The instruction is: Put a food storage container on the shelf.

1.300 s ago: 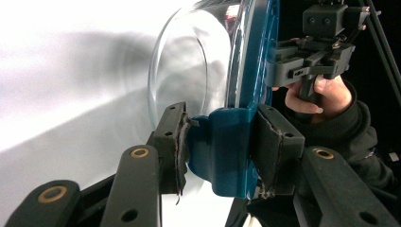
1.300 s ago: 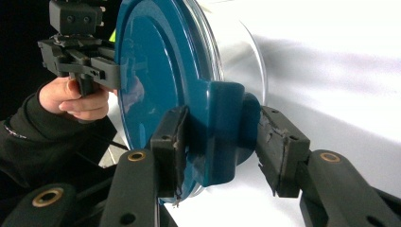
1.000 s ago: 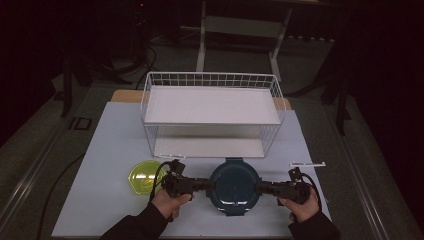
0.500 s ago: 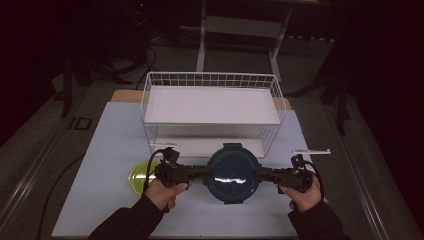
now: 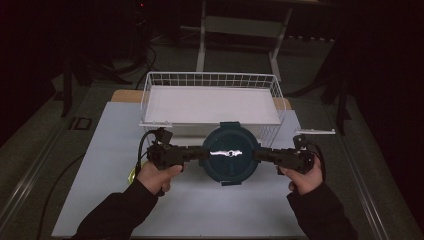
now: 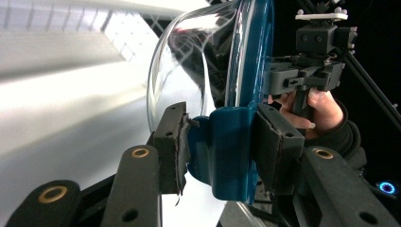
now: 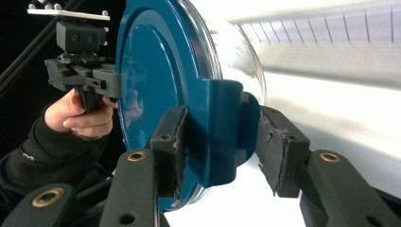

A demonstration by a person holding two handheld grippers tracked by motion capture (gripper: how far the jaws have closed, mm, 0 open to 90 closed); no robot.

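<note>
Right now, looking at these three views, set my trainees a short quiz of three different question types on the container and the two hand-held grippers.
1. True or false: the round container rests inside the wire basket.
2. What part of the container does the left hand-held gripper clamp? A) a teal lid clip B) the clear bowl's base C) nothing
3. Fill in: the right hand-held gripper grips the container on the side ____ the left one.

Key: 1 false, it is held above the table in front of the basket; 2 A; 3 opposite.
</note>
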